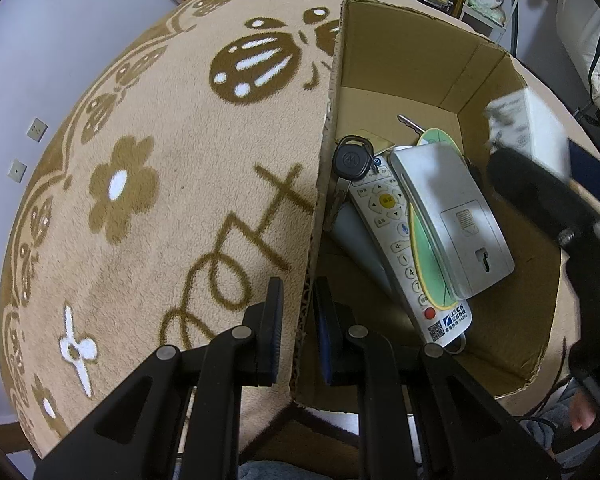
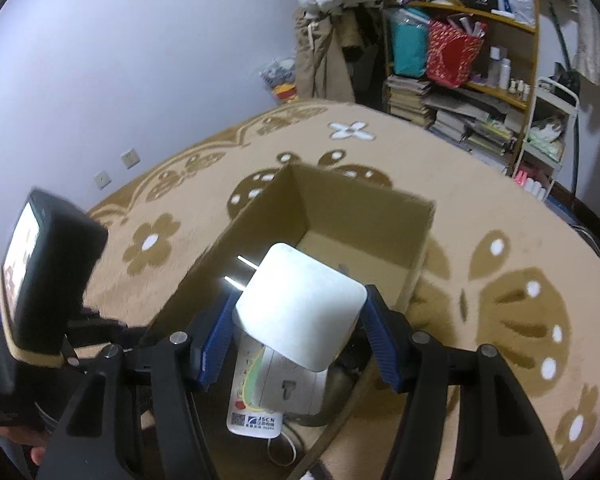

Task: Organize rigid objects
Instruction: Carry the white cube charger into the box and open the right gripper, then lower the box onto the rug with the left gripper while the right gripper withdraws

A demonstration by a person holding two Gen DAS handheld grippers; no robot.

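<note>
An open cardboard box [image 1: 404,60] sits on a tan patterned carpet. Inside lie a white remote control [image 1: 400,240], a grey flat device [image 1: 452,216], a black key fob [image 1: 350,159] and a metal key [image 1: 409,123]. My left gripper [image 1: 300,320] is shut on the box's left wall, one finger on each side. My right gripper [image 2: 296,320] is shut on a white power adapter [image 2: 300,308] with two metal prongs, held above the box [image 2: 364,216]. The adapter also shows blurred in the left wrist view [image 1: 528,128].
The carpet [image 1: 160,160] spreads left of the box. A bookshelf [image 2: 460,80] with books, bags and bottles stands at the back right against the wall. Wall sockets [image 2: 130,158] sit low on the left wall.
</note>
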